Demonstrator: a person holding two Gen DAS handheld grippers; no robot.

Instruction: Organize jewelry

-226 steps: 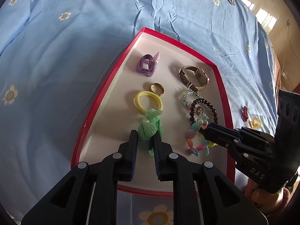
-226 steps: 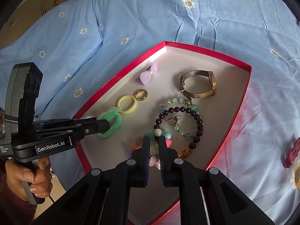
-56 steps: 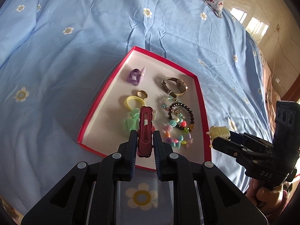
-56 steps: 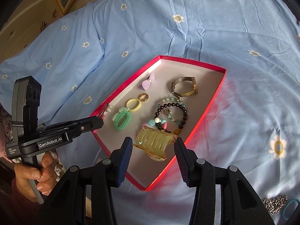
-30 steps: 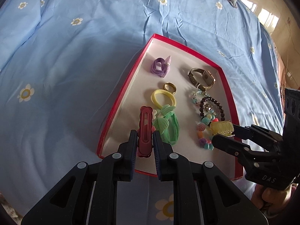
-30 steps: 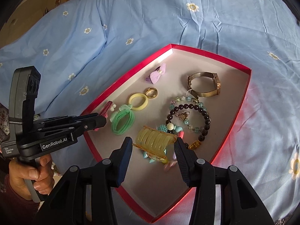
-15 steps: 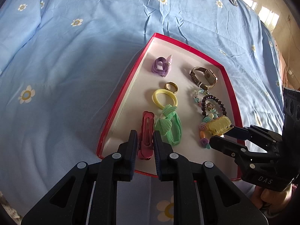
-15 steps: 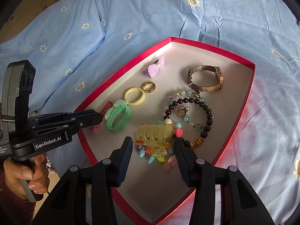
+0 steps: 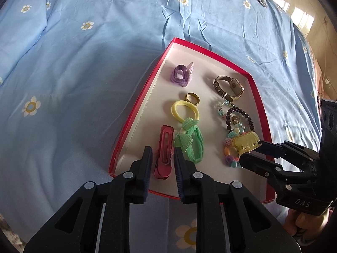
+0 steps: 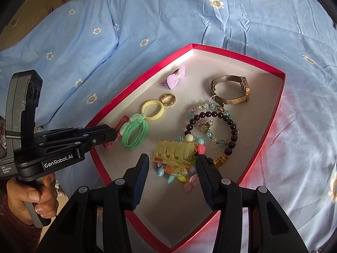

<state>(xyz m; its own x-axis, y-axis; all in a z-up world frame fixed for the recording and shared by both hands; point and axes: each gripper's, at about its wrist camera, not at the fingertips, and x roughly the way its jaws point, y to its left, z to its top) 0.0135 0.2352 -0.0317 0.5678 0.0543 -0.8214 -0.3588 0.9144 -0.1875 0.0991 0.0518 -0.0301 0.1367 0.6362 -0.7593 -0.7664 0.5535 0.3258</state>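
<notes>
Left wrist view: the left gripper (image 9: 162, 156) has its jaws slightly apart, straddling the red hair clip (image 9: 163, 150), which lies on the floor of the red box (image 9: 134, 113) and looks let go. The green hair tie (image 9: 192, 142) sits just beside the right finger. Pulling back crookedly could catch either one and drag it over the low near wall.

In the right wrist view, the right gripper (image 10: 172, 164) is wide, its fingers (image 10: 142, 168) flanking the yellow claw clip (image 10: 175, 150) (whether they press on it I cannot tell). The clip rests on the colourful bead bracelet (image 10: 179, 174), so its teeth could snag beads and lift the strand, or the clip could tip off the heap.
</notes>
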